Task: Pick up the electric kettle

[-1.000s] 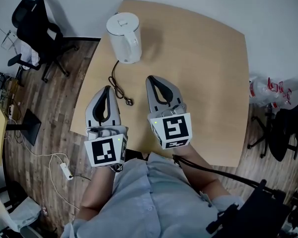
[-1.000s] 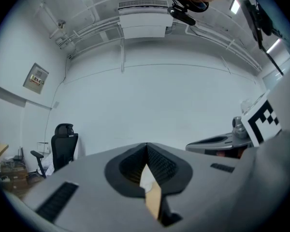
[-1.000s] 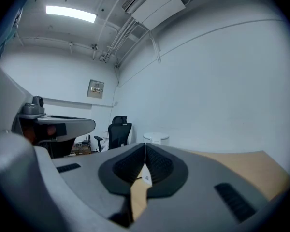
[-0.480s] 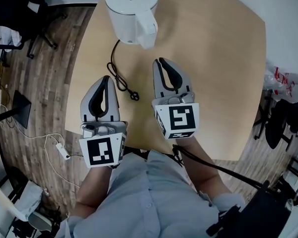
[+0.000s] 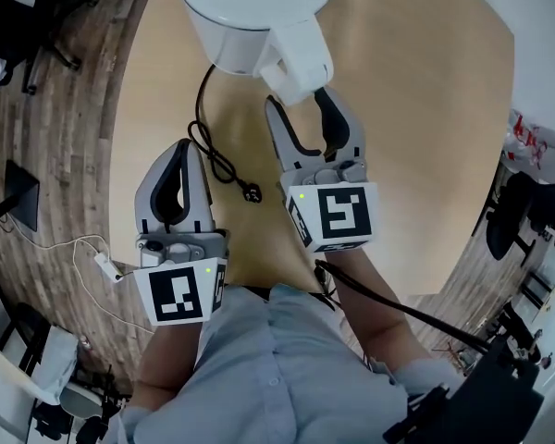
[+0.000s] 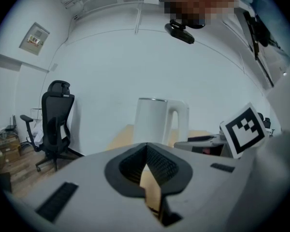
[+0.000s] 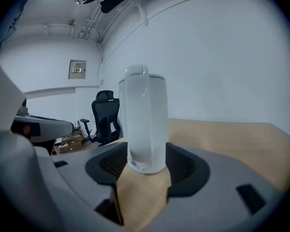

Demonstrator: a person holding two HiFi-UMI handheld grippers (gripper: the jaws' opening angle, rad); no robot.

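The white electric kettle stands on the round wooden table, at the top of the head view, with its handle turned toward me. My right gripper is opening its jaws. The handle's lower end sits between the fingertips, with a gap on each side. In the right gripper view the handle stands upright between the dark pads. My left gripper is shut and empty, to the left of the kettle's black cord. The left gripper view has the kettle ahead beyond the closed tips.
The cord ends in a plug lying on the table between the two grippers. The table edge curves close by on the left, over wooden floor with a white power strip. A black office chair stands by the far wall.
Both grippers moved forward toward the kettle. The right gripper's jaws went from shut to wide apart, and the handle now sits between its tips. The left gripper stayed shut.
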